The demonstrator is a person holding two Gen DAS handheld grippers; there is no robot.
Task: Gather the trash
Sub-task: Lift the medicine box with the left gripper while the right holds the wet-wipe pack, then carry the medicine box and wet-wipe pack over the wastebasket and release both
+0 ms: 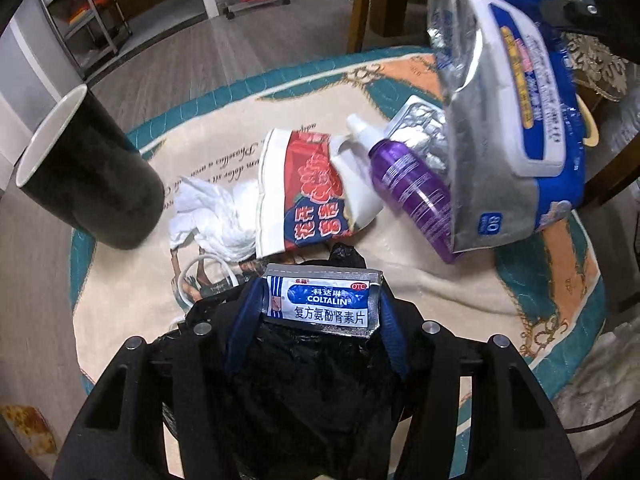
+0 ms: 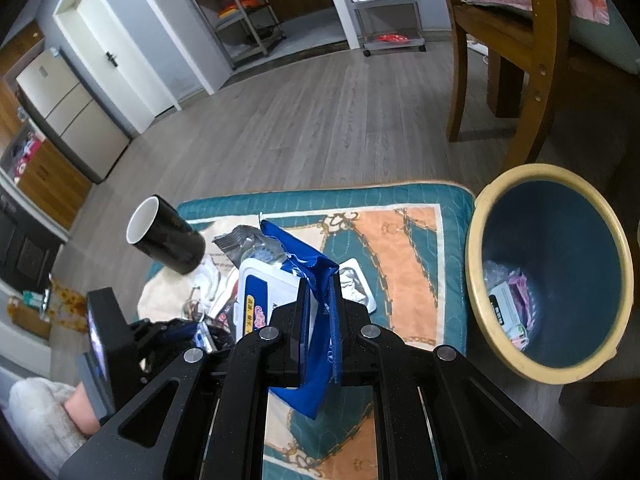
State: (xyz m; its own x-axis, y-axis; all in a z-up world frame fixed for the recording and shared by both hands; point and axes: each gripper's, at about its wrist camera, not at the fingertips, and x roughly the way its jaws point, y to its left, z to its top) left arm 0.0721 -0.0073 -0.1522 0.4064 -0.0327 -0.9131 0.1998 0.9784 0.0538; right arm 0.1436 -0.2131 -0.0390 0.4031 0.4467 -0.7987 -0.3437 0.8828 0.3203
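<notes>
My left gripper [image 1: 322, 294] points down at the rug. A silver and blue COLTALIN sachet [image 1: 320, 304] lies across the gap between its blue pads [image 1: 246, 320], on crumpled black plastic [image 1: 312, 380]. The sachet's ends reach both pads but it looks flat, not squeezed. My right gripper [image 2: 320, 320] is shut on the edge of a blue wet-wipes pack [image 2: 280, 280] with a white lid. In the left wrist view the pack [image 1: 532, 100] hangs at the upper right, off the rug. The bin [image 2: 476, 280], yellow-rimmed and blue inside, stands to the right and holds several scraps.
On the patterned rug [image 1: 400, 280] lie a black cup [image 1: 92, 184] on its side, a white tissue [image 1: 216, 216], a red and white paper carton [image 1: 304, 188], a purple bottle [image 1: 412, 192] and a silver blister pack [image 1: 420, 128]. A wooden chair [image 2: 500, 60] stands behind the bin.
</notes>
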